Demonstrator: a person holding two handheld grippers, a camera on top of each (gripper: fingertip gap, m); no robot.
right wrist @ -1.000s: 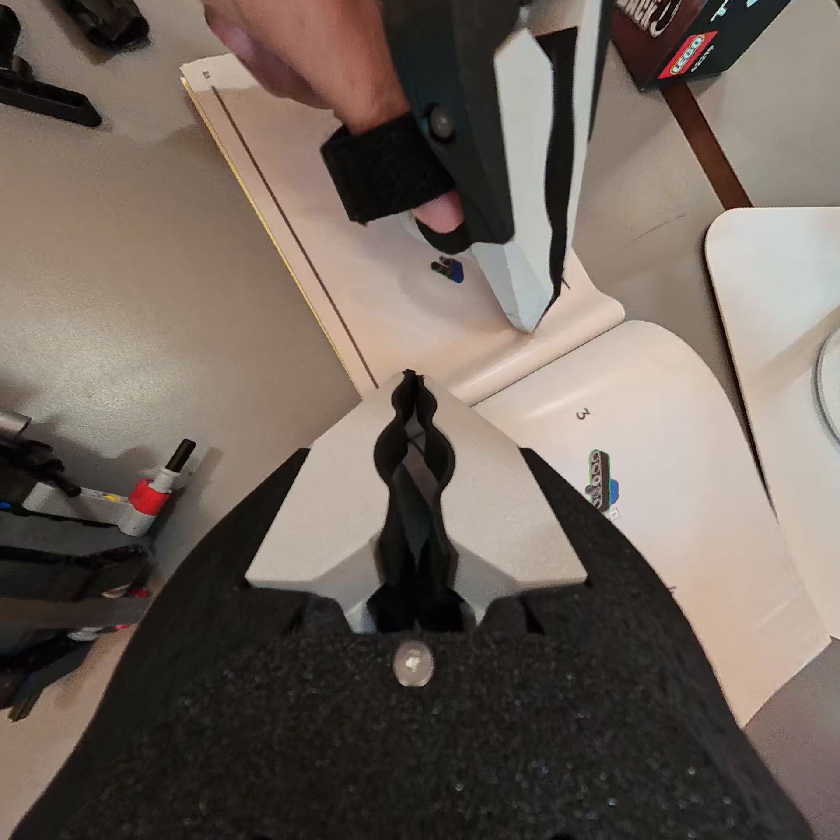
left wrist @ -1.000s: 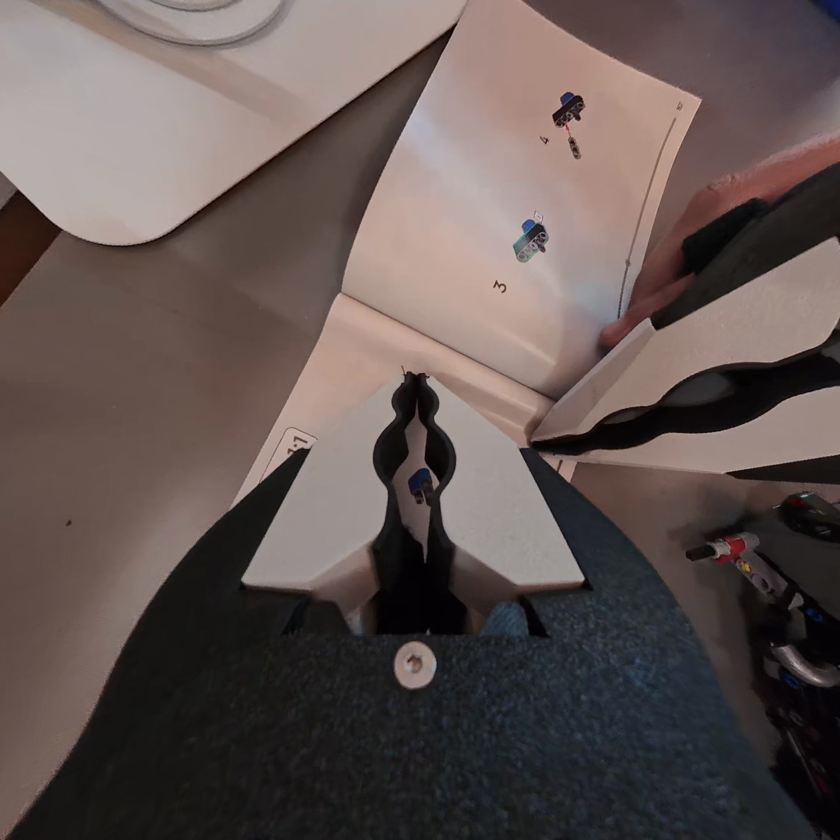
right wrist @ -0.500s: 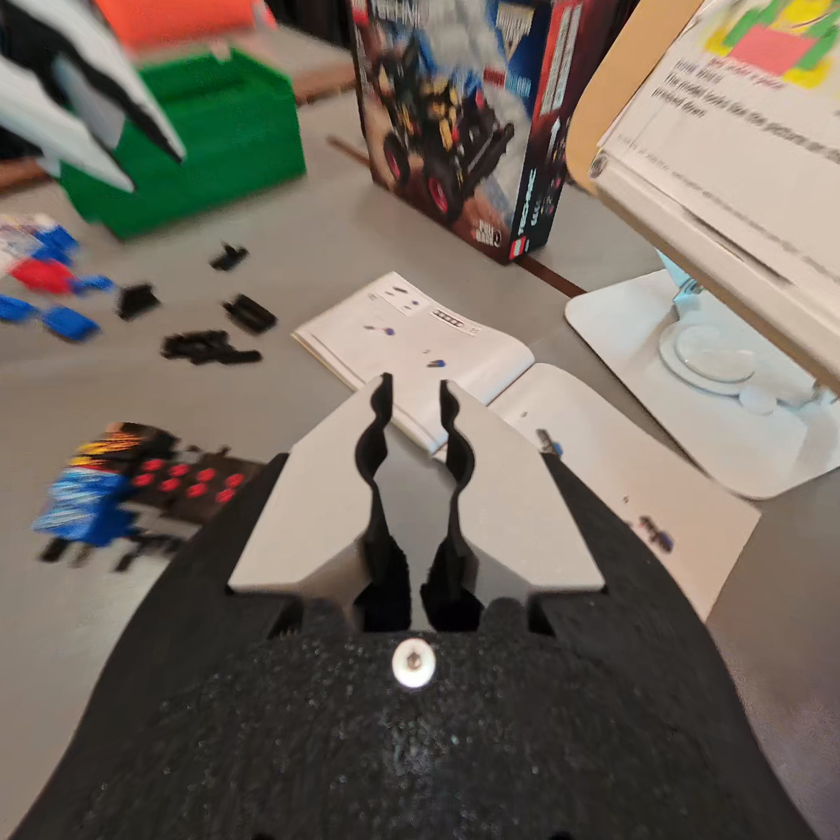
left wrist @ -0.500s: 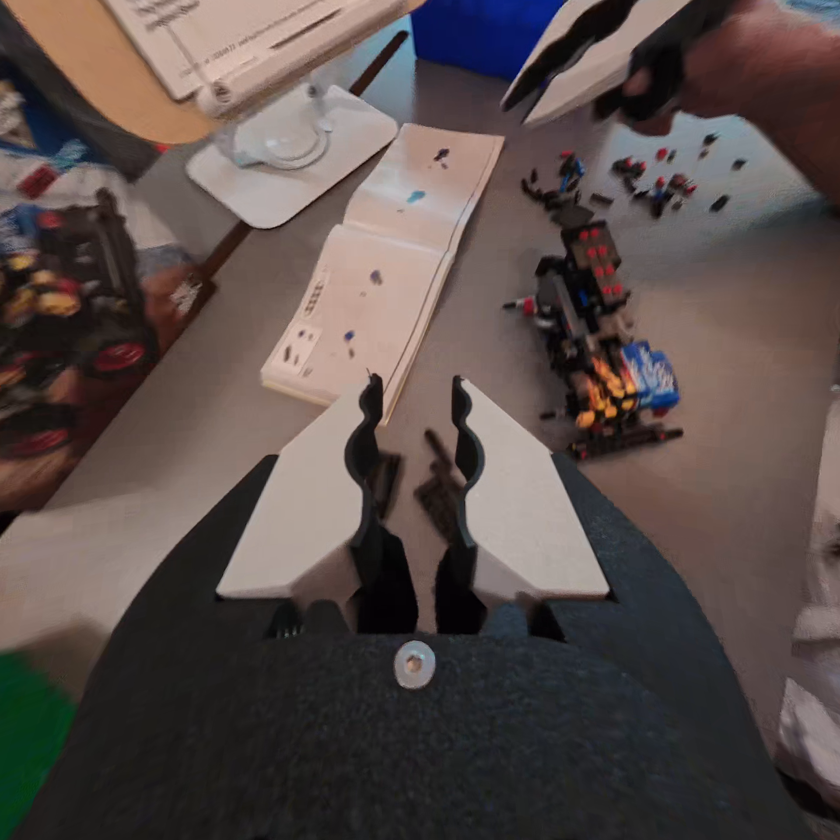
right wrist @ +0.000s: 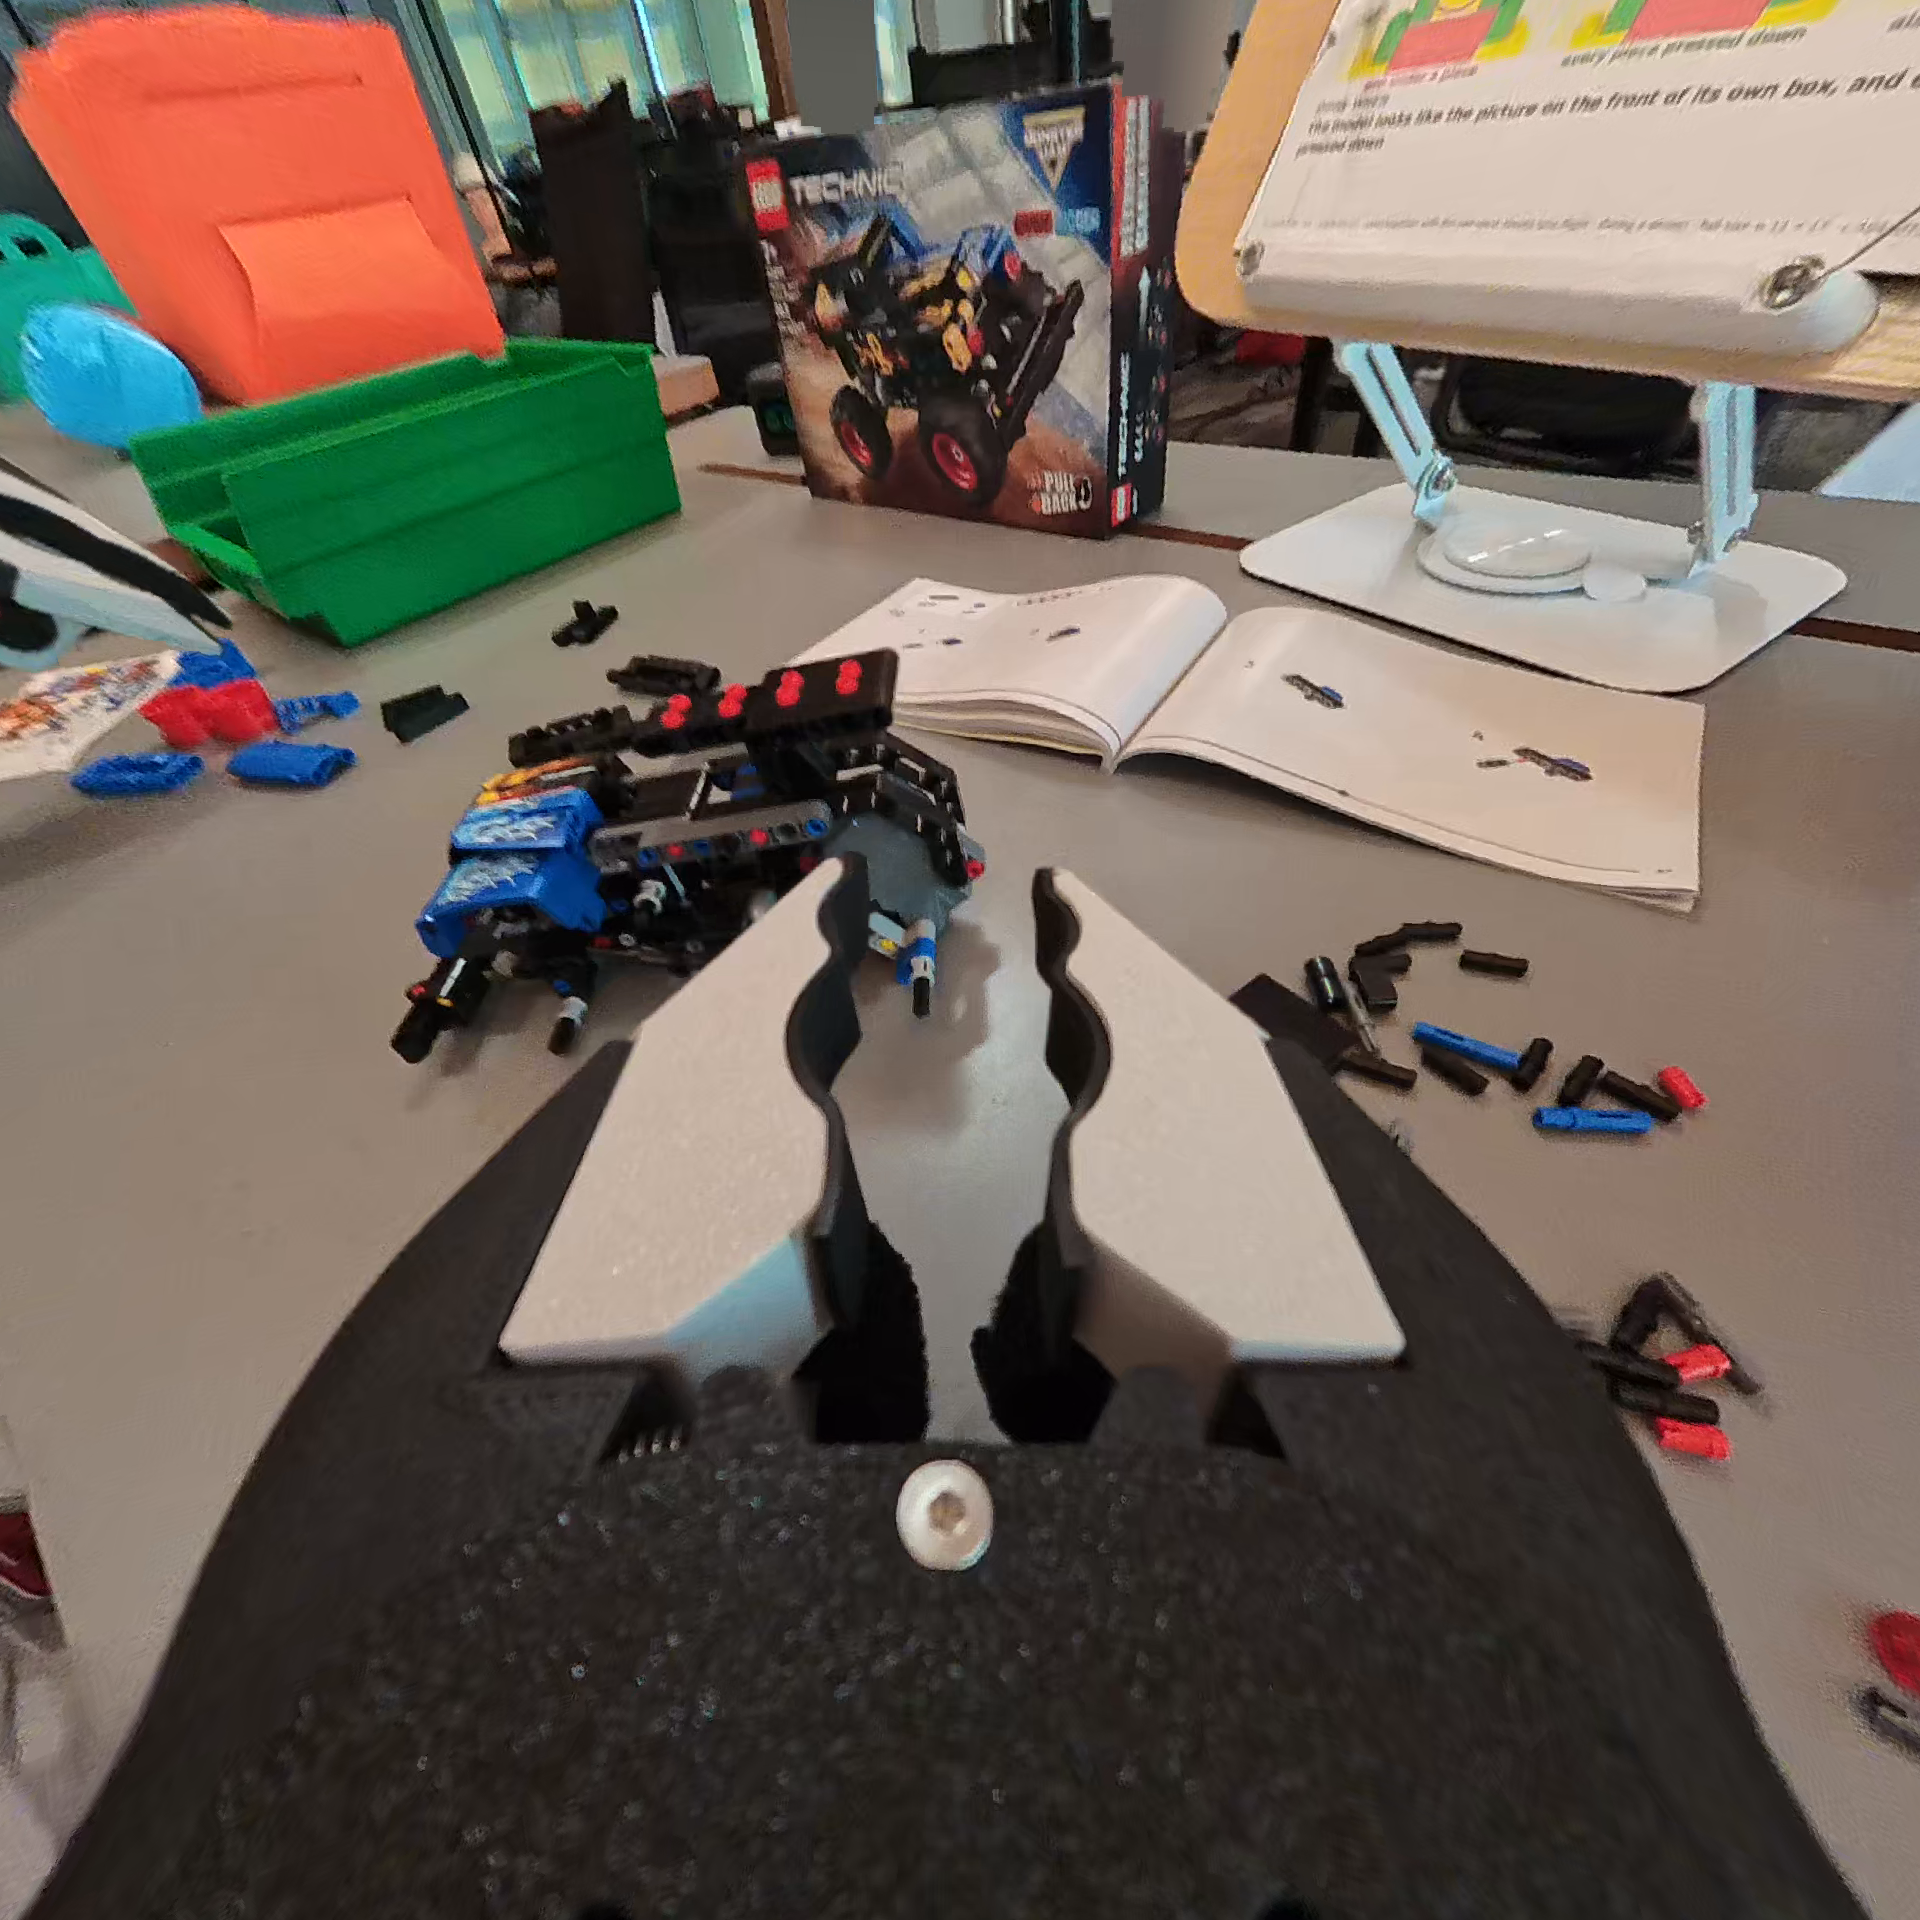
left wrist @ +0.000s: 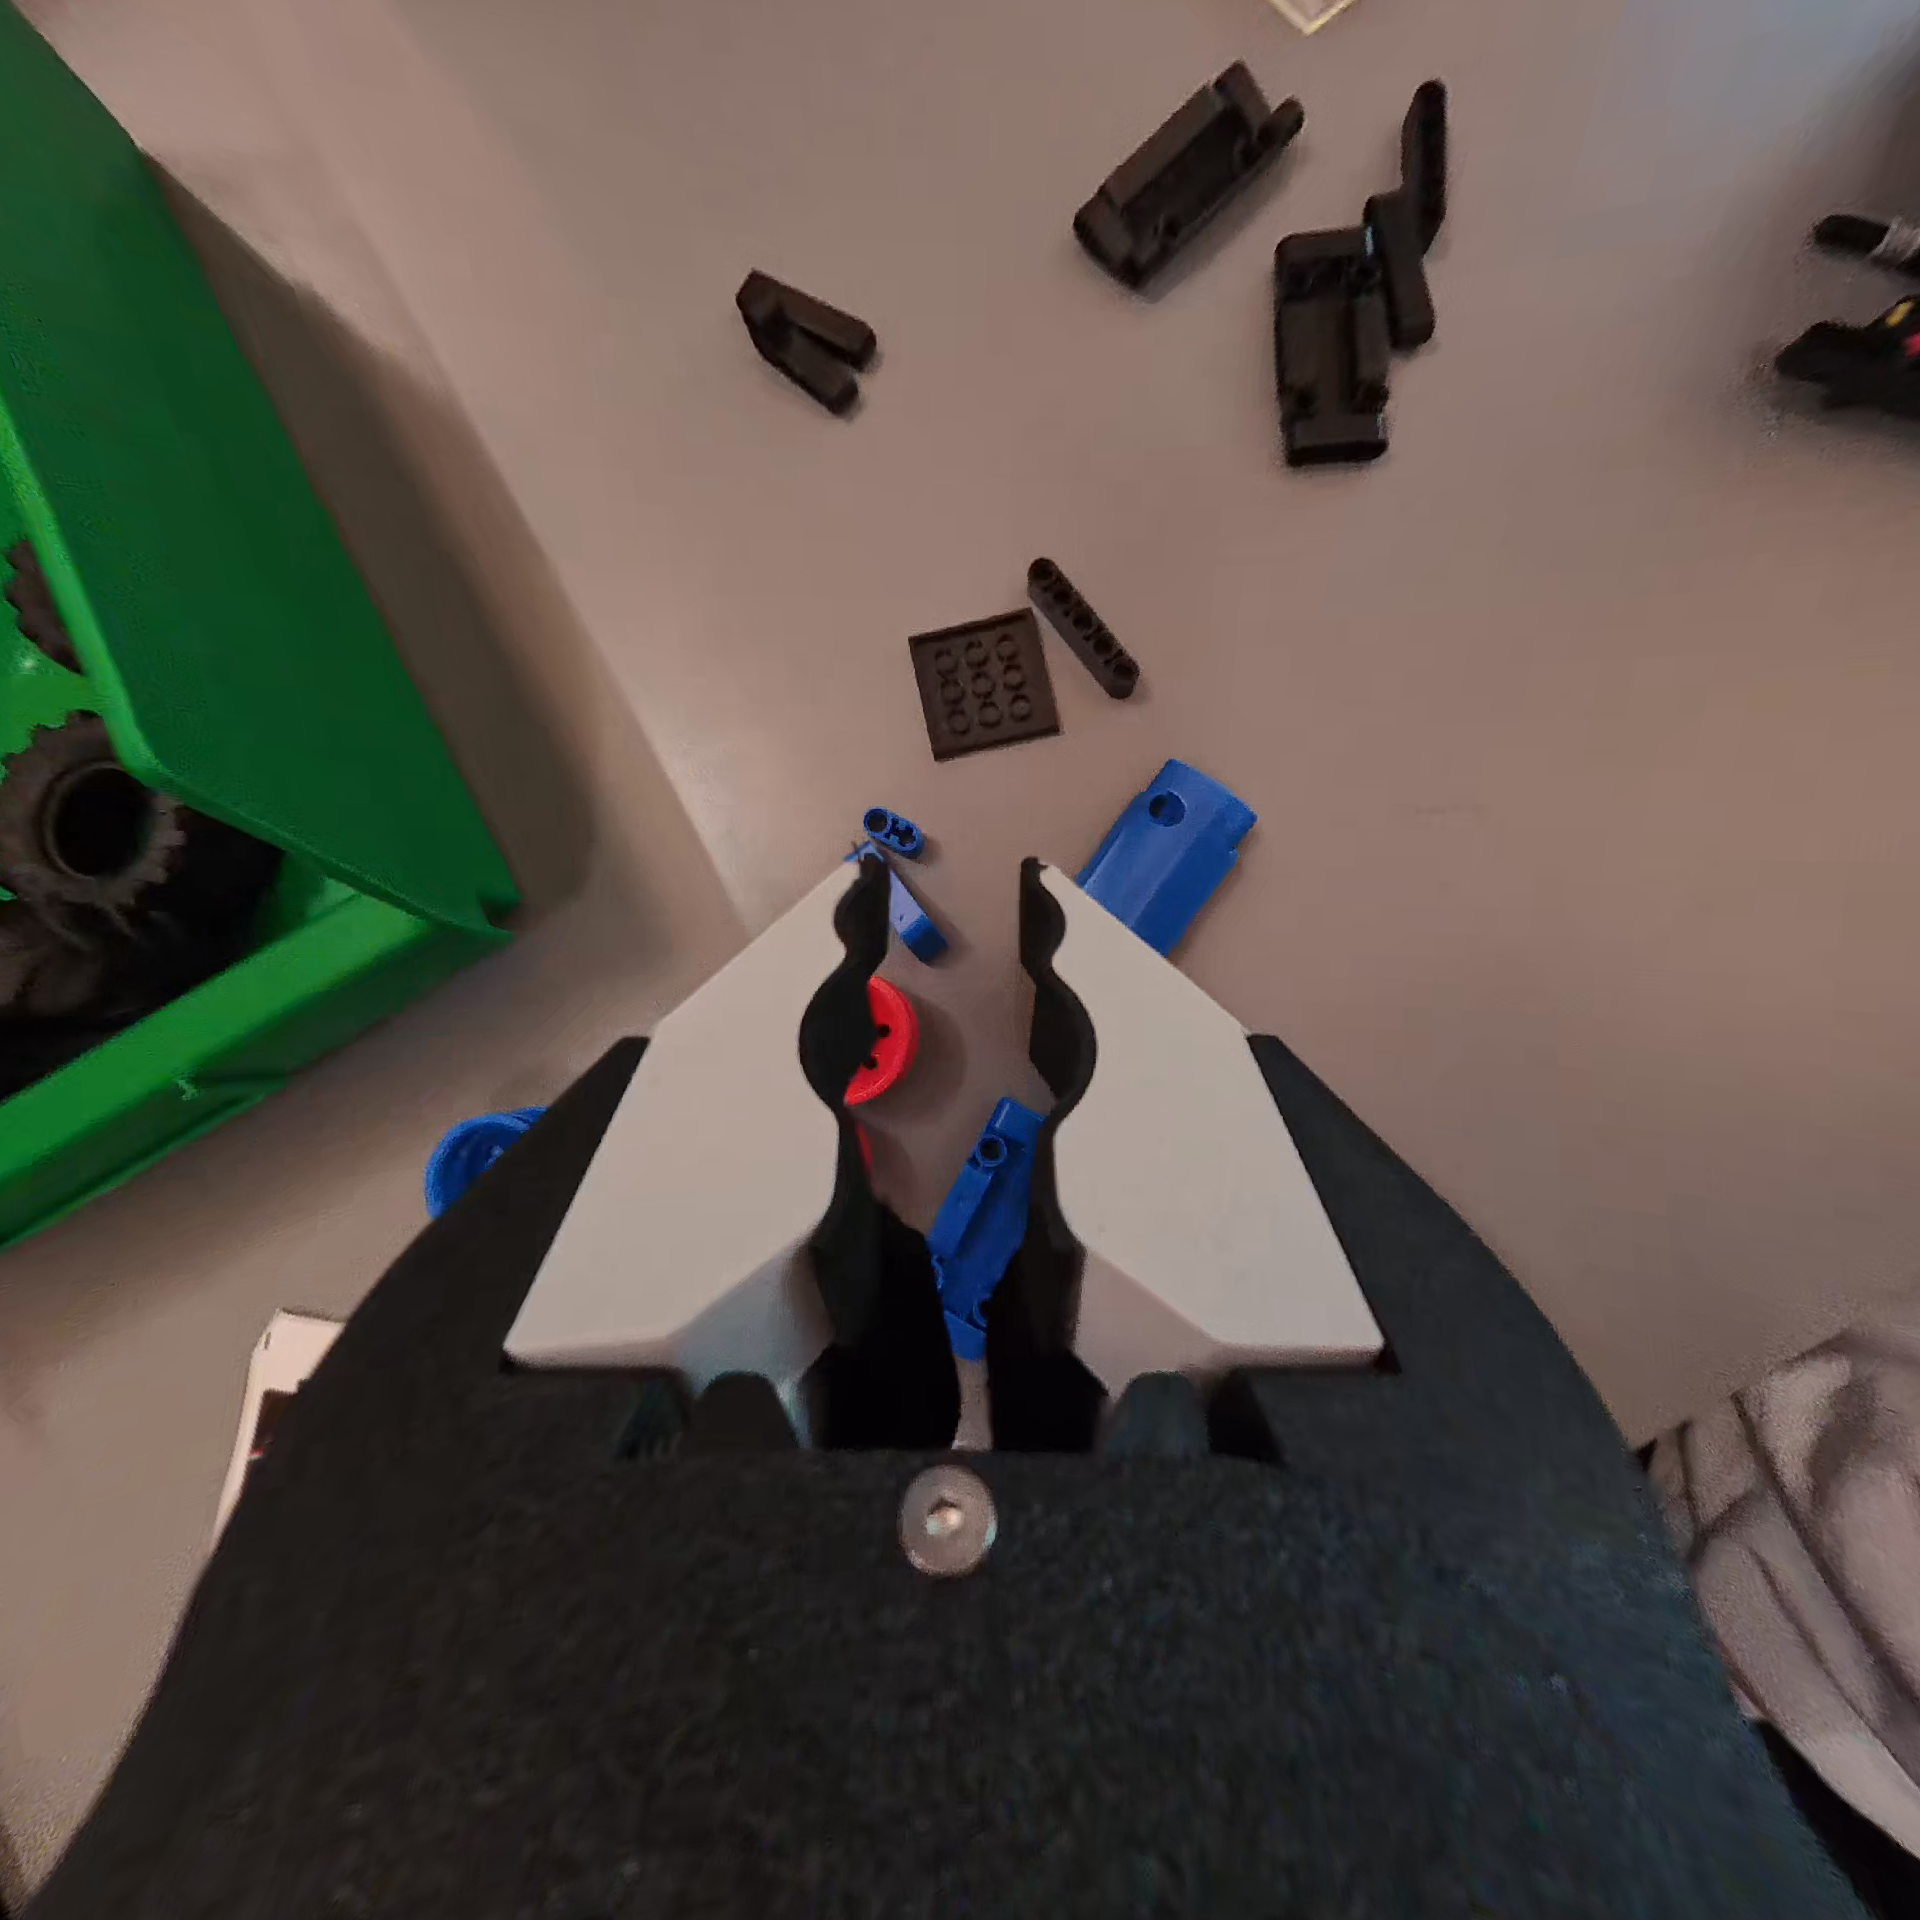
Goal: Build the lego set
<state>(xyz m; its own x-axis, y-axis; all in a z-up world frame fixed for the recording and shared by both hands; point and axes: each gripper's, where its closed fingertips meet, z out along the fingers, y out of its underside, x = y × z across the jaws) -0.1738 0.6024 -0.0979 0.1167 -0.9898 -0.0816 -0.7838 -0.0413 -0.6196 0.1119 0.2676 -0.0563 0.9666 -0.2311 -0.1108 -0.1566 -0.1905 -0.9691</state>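
Note:
My left gripper [left wrist: 951, 873] is open and empty, pointing down over loose parts on the grey table: a red round piece [left wrist: 883, 1039], a small blue connector [left wrist: 894, 829], a blue panel [left wrist: 1169, 852], a blue beam [left wrist: 982, 1216] and a black square plate [left wrist: 982, 684]. My right gripper [right wrist: 945, 883] is open and empty, held low just in front of the partly built black and blue truck [right wrist: 686, 810]. The left gripper [right wrist: 94, 592] also shows at the far left of the right wrist view, above blue and red parts [right wrist: 208, 717].
A green bin [right wrist: 416, 488] [left wrist: 208, 623] holds black tyres. The open instruction booklet [right wrist: 1299, 717], the set's box [right wrist: 956, 301] and a white document stand [right wrist: 1538, 571] lie behind the truck. Small black, blue and red pins [right wrist: 1507, 1039] lie to the right. Several black pieces [left wrist: 1330, 312] lie beyond the left gripper. From the left gripper's tips to the small blue connector [left wrist: 894, 829] is close to 5 cm.
Both grippers left the booklet and opened. The left one swung over to the loose parts by the green bin and points down. The right one settled low in front of the truck.

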